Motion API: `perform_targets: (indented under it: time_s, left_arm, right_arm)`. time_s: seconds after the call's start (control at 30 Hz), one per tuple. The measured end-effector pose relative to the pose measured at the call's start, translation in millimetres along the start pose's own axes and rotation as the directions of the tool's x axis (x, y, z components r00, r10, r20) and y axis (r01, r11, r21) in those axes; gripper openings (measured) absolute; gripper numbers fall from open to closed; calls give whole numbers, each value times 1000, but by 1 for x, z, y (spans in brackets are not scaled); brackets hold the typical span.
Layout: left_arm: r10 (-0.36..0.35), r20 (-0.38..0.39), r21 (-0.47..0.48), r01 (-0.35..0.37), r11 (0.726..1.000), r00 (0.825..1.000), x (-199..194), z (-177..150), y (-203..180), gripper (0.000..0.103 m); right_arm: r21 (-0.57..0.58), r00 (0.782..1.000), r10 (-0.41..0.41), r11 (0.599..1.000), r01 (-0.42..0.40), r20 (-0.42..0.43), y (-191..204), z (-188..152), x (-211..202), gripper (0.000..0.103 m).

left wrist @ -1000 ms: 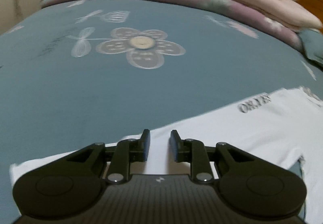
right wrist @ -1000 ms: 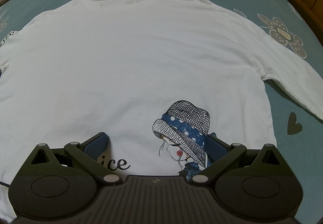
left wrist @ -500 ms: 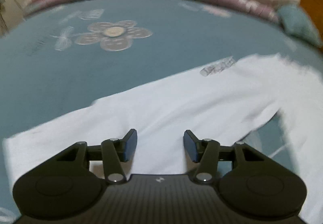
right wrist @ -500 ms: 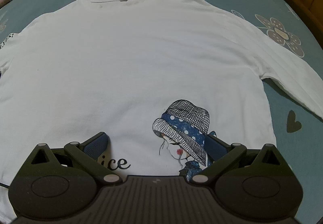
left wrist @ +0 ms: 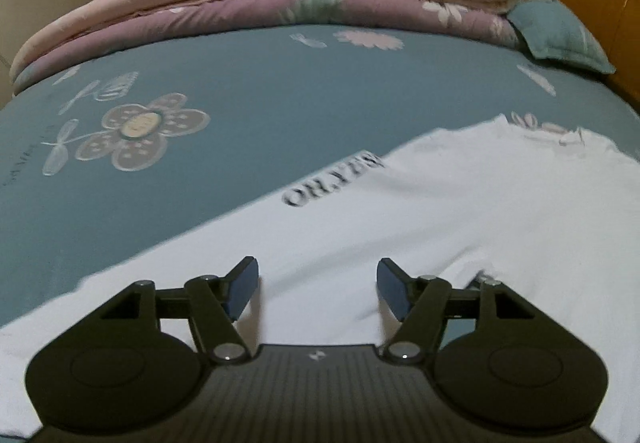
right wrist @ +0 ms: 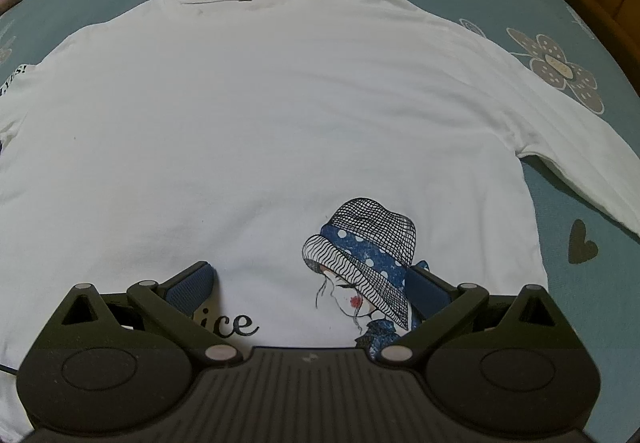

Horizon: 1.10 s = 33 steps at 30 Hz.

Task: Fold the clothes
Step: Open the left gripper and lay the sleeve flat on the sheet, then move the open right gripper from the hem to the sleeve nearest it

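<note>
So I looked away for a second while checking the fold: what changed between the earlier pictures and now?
The left hand-held gripper has just been opening its jaws; nothing is between them. It slid along the white shirt's sleeve toward the body, away from the cuff. The right hand-held gripper stayed open over the hem, and the shirt lies flat as before.

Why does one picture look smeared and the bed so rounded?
Left wrist view: slight motion blur smears the white shirt and its sleeve lettering. Right wrist view: sharp, the hat print crisp. Both views: the fisheye lens bows the bed sheet; the light is dim and warm.
</note>
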<state>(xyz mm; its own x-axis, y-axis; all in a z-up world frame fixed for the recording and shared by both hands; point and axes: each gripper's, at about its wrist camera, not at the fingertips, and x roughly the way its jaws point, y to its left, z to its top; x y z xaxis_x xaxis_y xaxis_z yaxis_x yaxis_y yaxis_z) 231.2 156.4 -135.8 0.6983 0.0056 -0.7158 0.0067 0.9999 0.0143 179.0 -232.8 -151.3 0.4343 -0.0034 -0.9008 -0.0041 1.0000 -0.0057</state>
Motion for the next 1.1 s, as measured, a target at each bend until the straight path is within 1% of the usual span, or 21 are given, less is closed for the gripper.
perform_targets:
  time_s: [0.1,0.17,0.2,0.23,0.33,0.43,0.5,0.53,0.57,0.6,0.63,0.67,0.7,0.77,0.8,0.87,0.93,0.97,1.0,1.03,1.1]
  left_arm:
    - [29,1,14,-29,999,1000,4,-16,-12,68]
    - [5,-1,9,-5,1000,1000,-4,-27,-13,69]
    - [-25,-21,12,25,1000,999,-10,-30,-10,73]
    - [-46,-33,15,47,999,998,-15,-30,-5,74]
    - [-22,6,-50,23,999,1000,-35,-27,22,74]
    - [63,59,-157,-53,986,996,-46,-25,65,74]
    - [133,48,-257,-116,959,990,-42,-29,100,74]
    - [153,42,-295,-134,946,987,-40,-34,115,74]
    - [175,12,-332,-162,929,984,-35,-39,129,74]
    - [226,-46,-351,-228,908,973,-30,-45,141,74]
    - [291,-79,-357,-299,885,954,-30,-50,147,75]
    - [353,-111,-361,-368,857,929,-30,-56,153,76]
    - [347,-104,-399,-359,844,932,-36,-60,160,74]
    - [346,-133,-409,-369,835,929,-39,-56,158,75]
    - [365,-156,-364,-396,843,918,-37,-51,149,74]
    - [350,-142,-294,-377,878,926,-34,-40,129,74]
    - [247,-90,-282,-262,923,965,-35,-29,107,77]
    - [192,-77,-280,-206,938,978,-34,-25,95,77]
    - [136,-64,-278,-148,949,989,-33,-20,83,77]
    - [94,-55,-260,-106,960,994,-34,-16,67,78]
    - [17,-49,-215,-27,976,999,-34,-9,35,79]
  right_arm:
    - [4,1000,-2,1000,2,4,0,-1,0,103]
    - [6,1000,-1,1000,1,4,0,-1,0,103]
    - [7,1000,1,1000,-1,2,0,-1,0,103]
    - [7,1000,2,1000,-2,-1,-1,0,1,103]
    - [5,1000,3,1000,-3,-10,-1,2,1,103]
    - [4,1000,3,1000,-3,-11,0,3,1,103]
    - [4,1000,3,1000,-3,-9,0,3,1,103]
    - [5,1000,3,1000,-3,-8,0,2,1,103]
    - [5,1000,3,1000,-3,-7,0,2,1,103]
    - [6,1000,2,1000,-2,-6,1,2,1,103]
    - [7,1000,1,1000,-1,-6,0,1,0,103]
    - [8,1000,0,1000,0,-4,1,1,0,103]
    - [10,1000,-2,1000,2,-2,1,0,0,103]
    - [13,1000,-4,1000,4,6,1,-1,0,103]
    - [13,1000,-4,1000,4,6,1,-1,0,103]
    - [12,1000,-3,1000,3,4,1,0,0,103]
    - [7,1000,-2,1000,2,-2,0,1,-1,103]
    - [0,1000,0,1000,0,-5,0,2,-2,103]
    - [-9,1000,2,1000,-2,-7,-1,3,-4,103]
    - [-18,1000,5,1000,-5,-9,-2,4,-6,103]
    - [-31,1000,10,999,-10,1,-5,5,-11,103]
